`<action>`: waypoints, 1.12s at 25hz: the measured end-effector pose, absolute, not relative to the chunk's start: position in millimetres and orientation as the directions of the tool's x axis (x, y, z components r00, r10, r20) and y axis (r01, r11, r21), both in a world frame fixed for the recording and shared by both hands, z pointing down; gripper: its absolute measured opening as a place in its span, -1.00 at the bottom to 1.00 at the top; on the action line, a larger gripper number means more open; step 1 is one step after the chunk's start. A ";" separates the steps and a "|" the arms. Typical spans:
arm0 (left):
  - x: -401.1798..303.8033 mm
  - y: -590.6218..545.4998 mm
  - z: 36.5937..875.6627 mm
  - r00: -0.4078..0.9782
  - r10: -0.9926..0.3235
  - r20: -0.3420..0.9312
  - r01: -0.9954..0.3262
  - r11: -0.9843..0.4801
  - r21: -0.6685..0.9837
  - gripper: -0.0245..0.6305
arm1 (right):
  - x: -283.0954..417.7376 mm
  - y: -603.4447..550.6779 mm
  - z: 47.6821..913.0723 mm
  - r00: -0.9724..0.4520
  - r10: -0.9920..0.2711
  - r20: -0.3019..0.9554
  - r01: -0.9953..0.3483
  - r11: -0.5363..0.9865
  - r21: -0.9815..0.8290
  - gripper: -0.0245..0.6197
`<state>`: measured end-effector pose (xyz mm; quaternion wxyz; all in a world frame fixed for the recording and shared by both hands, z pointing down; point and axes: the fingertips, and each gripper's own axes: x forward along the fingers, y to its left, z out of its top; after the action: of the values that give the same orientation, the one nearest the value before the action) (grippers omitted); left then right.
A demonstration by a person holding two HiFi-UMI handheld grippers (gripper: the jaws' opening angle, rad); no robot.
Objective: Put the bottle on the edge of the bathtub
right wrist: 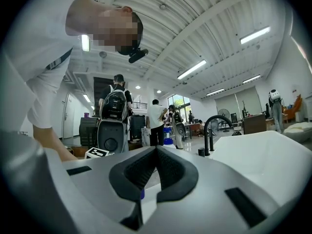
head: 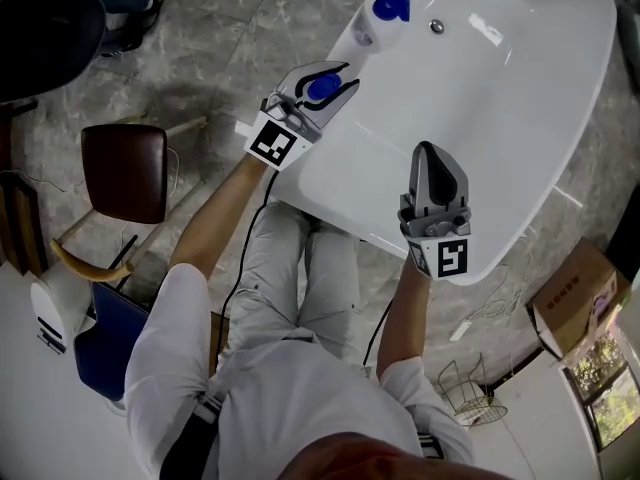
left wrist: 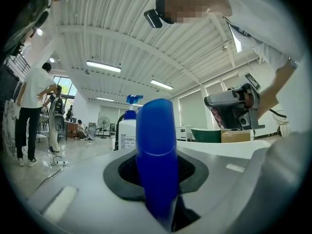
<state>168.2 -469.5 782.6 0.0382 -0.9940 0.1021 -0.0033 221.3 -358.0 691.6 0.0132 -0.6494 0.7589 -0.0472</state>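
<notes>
Blue-capped bottle [head: 321, 89] is clamped in the left gripper [head: 340, 80] right over the bathtub's [head: 520, 88] left edge, probably so it can be set there. The right gripper [head: 432, 154], closed and empty, hovers by the near rim, out of the way.

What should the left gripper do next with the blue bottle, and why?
Probably lower it gently straight down. The left gripper is shut on the bottle just above the tub's rim, near the other bottle standing there. I can't see whether its base touches the rim, so settle it before letting go.
</notes>
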 end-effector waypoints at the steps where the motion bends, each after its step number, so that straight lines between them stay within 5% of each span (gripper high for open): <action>1: 170.1 -469.8 782.8 0.980 -0.200 -0.001 -0.200 -0.977 -0.078 -0.59 | 221.7 -357.2 693.6 -0.157 -0.987 0.043 -0.985 0.153 -0.086 -0.92; 4: 174.8 -468.3 781.3 0.983 -0.184 0.007 -0.183 -0.978 -0.097 -0.54 | 220.9 -356.7 692.7 -0.152 -0.987 0.043 -0.985 0.148 -0.085 -0.92; 19: 168.2 -461.1 752.9 0.982 -0.165 0.087 -0.158 -0.984 -0.076 0.34 | 212.9 -367.7 642.2 -0.166 -0.984 0.071 -0.983 0.159 -0.091 -0.92; 23: 164.4 -458.8 715.1 0.980 -0.176 0.093 -0.167 -0.981 -0.100 0.34 | 210.0 -369.4 606.2 -0.162 -0.983 0.081 -0.986 0.159 -0.049 -0.92; 28: 160.6 -454.1 663.5 0.978 -0.190 0.084 -0.183 -0.979 -0.085 0.11 | 207.3 -367.8 559.9 -0.175 -0.981 0.089 -0.985 0.174 -0.015 -0.92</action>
<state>160.6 -454.1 663.5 0.0383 -0.9938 0.0937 -0.0457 207.3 -367.8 559.9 -0.0293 -0.6418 0.7656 -0.0345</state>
